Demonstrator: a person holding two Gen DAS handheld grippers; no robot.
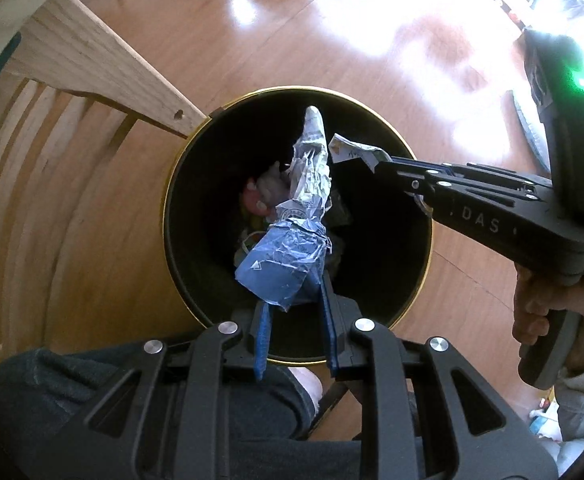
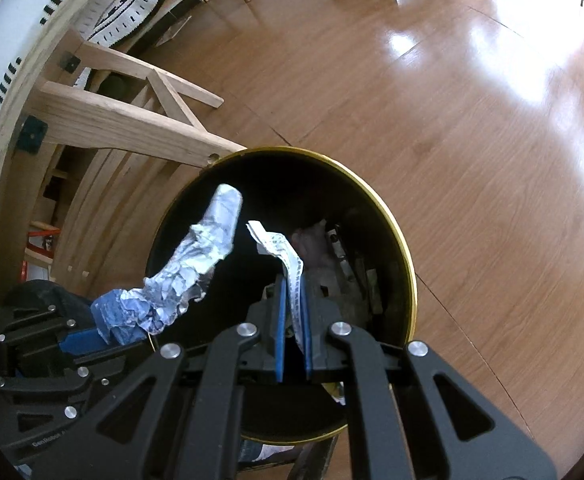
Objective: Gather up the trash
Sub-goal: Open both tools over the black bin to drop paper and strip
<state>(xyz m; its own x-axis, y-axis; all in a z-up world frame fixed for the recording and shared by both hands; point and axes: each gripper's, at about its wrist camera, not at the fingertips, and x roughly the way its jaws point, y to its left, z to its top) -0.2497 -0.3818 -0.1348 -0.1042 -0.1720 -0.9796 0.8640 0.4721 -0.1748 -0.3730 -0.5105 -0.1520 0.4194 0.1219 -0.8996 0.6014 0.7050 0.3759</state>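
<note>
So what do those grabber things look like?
Both are black plastic. The left gripper and the right gripper have flat blue pads on their fingers and round silver screws on the linkages. Seen from the left camera, the right gripper has white letters "DAS" and a green light on its body. The hand holding it wears a light grey sleeve.

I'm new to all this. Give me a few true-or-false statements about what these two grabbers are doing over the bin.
1. The left gripper holds a crumpled blue wrapper. True.
2. The right gripper is empty. False: it pinches a white paper slip.
3. Both pieces of trash hang over the open bin. True.
4. The bin is empty. False: other trash already lies in it.
5. The bin stands on carpet. False: it stands on a wooden floor.
</note>
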